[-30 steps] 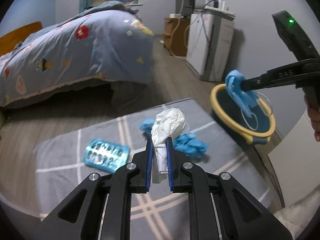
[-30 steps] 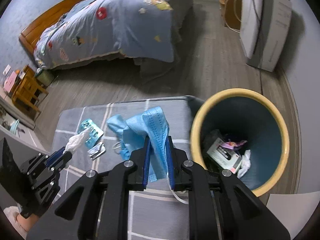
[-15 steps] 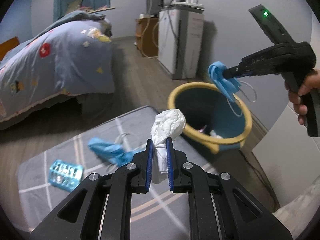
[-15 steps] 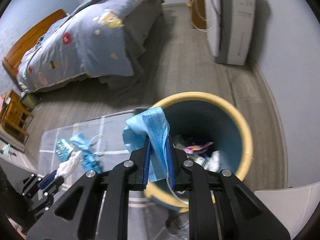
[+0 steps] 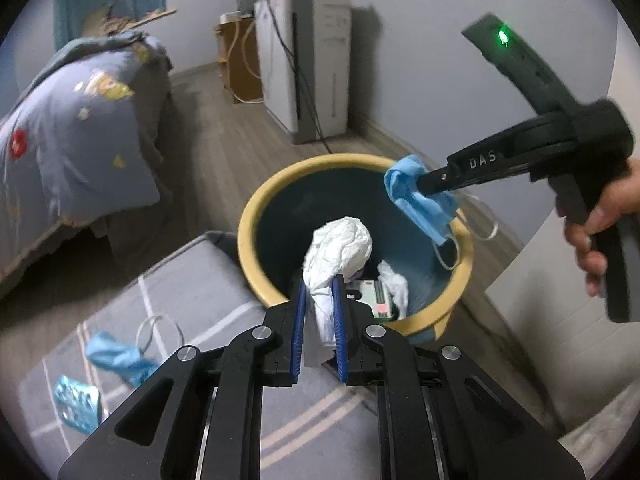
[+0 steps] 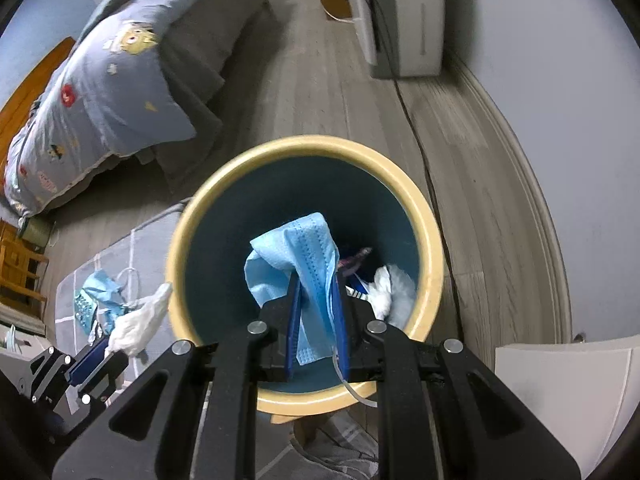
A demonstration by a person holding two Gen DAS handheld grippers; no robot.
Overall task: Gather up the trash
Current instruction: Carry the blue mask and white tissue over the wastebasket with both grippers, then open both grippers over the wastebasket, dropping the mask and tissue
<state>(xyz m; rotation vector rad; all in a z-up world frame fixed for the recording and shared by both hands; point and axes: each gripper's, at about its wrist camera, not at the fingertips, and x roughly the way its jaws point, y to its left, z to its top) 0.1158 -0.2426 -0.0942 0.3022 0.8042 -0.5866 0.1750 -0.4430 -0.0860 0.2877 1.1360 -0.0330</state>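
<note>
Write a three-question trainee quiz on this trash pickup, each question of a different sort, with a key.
1. True or false: the left gripper is shut on a crumpled white tissue.
2. Multiple choice: what does the right gripper hold? A) a pill blister pack B) a blue face mask C) nothing
3. Fill in: the trash bin has a ______ rim.

Key:
1. True.
2. B.
3. Yellow. A second blue mask and a blister pack lie on the grey mat, not yet collected.
</note>
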